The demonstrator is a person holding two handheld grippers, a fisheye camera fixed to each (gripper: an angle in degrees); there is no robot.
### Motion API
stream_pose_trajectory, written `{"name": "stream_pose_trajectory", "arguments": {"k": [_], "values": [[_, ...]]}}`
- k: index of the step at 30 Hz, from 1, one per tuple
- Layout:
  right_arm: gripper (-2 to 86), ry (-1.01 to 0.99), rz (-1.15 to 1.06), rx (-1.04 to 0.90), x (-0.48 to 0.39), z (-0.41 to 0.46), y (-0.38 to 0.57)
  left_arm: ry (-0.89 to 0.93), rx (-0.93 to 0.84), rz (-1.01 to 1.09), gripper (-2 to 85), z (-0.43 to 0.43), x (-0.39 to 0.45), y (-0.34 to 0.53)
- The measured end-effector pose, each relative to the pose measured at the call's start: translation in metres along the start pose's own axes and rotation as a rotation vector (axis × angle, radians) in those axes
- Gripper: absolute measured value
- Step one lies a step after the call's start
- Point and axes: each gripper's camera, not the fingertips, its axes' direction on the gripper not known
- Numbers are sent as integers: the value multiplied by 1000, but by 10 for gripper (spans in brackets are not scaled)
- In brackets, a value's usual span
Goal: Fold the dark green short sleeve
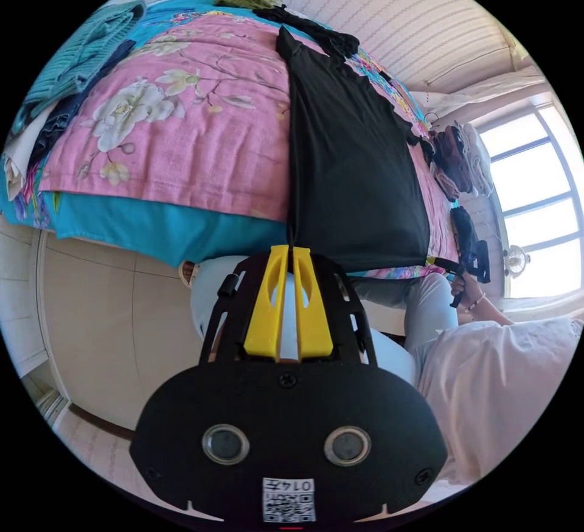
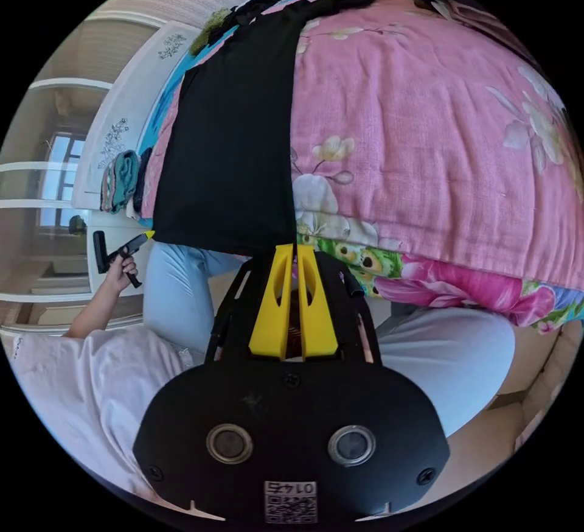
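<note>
Pink floral quilt (image 1: pixel 182 130) (on the bed) carries your dark green short sleeve (image 1: pixel 347 167); your left gripper (image 1: pixel 291 250) and right gripper (image 2: pixel 296 248) each clamp a hem corner.

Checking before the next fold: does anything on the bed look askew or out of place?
Nothing stands out. The dark shirt lies flat in a long strip on the pink quilt, its hem at the bed's edge. The left tongs and right tongs each pinch a hem corner. Other clothes sit piled to the side.
</note>
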Motion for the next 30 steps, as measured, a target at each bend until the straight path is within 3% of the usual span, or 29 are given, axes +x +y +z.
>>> {"name": "stream_pose_trajectory", "arguments": {"k": [3,10,14,24,30], "values": [[2,190,-51,-54,-10,14,3,35,-2,-39,5,-11,-14,-2],[45,85,-82,105,-30,9,4,-10,-42,-15,53,-24,-26,-1],[77,0,-77,85,-38,16,-5,-54,-19,28,55,-34,-30,4],[65,210,-98,105,-56,51,-6,-115,-28,-11,74,-34,-57,7],[56,215,-36,141,-57,57,0,-94,-97,-8,66,4,-56,-21]]}}
